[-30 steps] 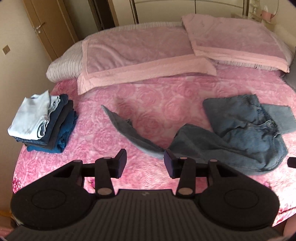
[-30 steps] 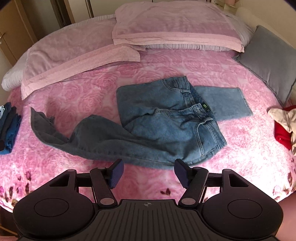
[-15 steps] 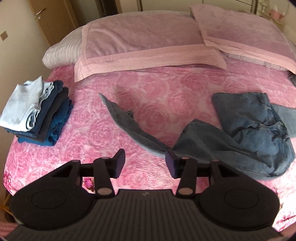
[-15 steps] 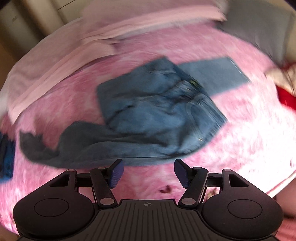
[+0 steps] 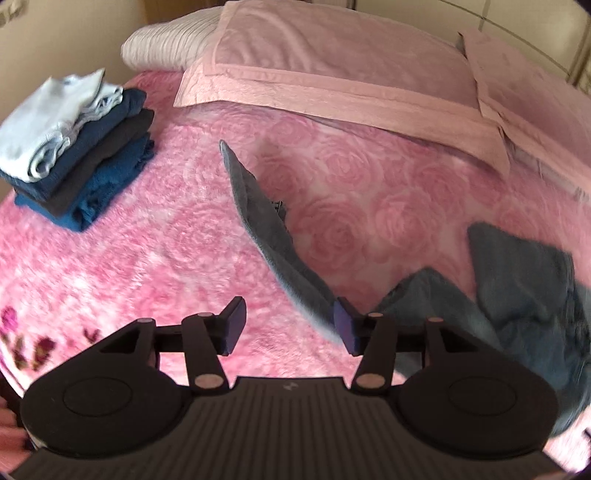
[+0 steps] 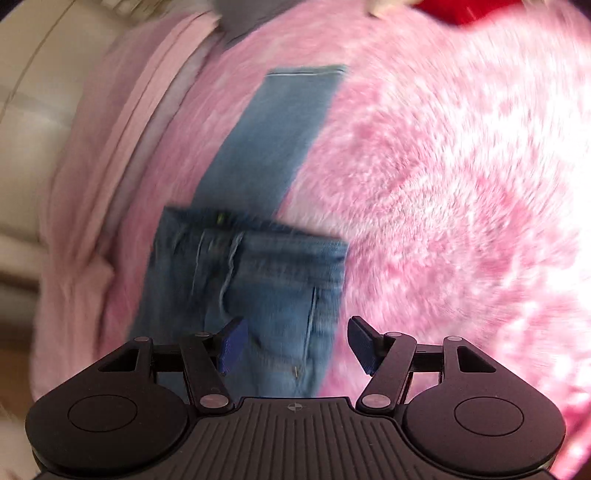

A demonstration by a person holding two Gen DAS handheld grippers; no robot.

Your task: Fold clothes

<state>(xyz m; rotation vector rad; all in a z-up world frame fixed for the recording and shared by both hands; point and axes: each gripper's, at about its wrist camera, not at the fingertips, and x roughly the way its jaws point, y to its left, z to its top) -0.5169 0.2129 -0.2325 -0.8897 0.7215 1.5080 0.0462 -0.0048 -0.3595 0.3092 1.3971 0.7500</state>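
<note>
A pair of blue jeans (image 6: 255,280) lies crumpled on the pink rose-patterned bed. In the left wrist view one long leg (image 5: 266,218) stretches toward the far left, and the bunched body (image 5: 524,295) lies at the right. My left gripper (image 5: 290,325) hovers open near the middle of that leg, its right fingertip (image 5: 345,326) overlapping the denim. In the blurred right wrist view the waist and a straight leg (image 6: 280,129) run away from me. My right gripper (image 6: 293,345) is open just above the waist edge, nothing between its fingers.
A stack of folded clothes (image 5: 74,147) sits at the bed's left edge. Two pink pillows (image 5: 332,62) lie along the head of the bed. A red and pale garment (image 6: 458,9) shows at the top of the right wrist view, beside a grey cushion (image 6: 240,11).
Both grippers have dropped closer to the bed. The right one swung round sharply, now facing along the jeans' waist and straight leg. The left one moved nearer the long leg.
</note>
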